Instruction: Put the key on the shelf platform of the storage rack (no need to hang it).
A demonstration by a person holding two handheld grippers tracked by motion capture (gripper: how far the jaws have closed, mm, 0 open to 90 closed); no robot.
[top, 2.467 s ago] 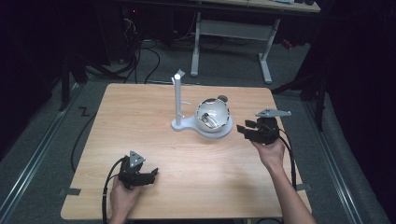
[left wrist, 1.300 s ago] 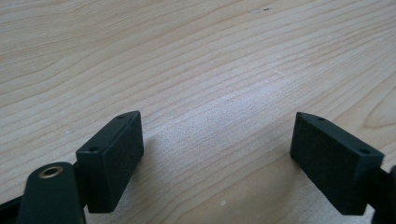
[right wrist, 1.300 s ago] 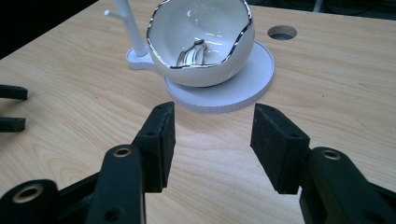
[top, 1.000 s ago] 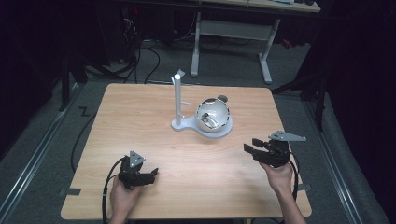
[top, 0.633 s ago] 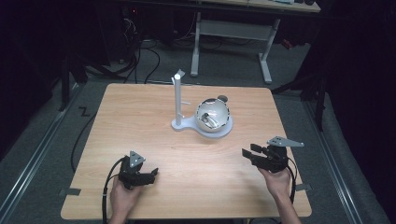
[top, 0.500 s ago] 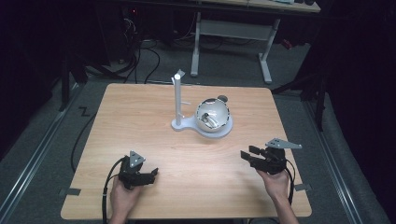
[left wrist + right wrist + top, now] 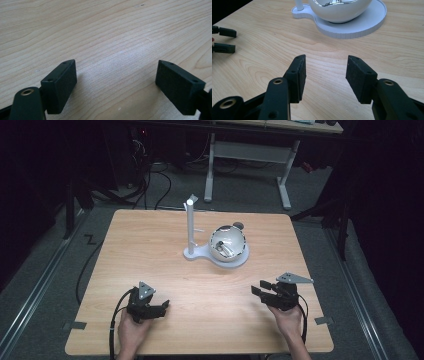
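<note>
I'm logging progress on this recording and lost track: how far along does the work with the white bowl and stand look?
Looks done: the white bowl sits on the stand's base beside its post, something shiny inside it. In hand: nothing; the left gripper and the right gripper are open and empty, low over the table near the person's edge, apart from the stand. I can see no step left.
</note>
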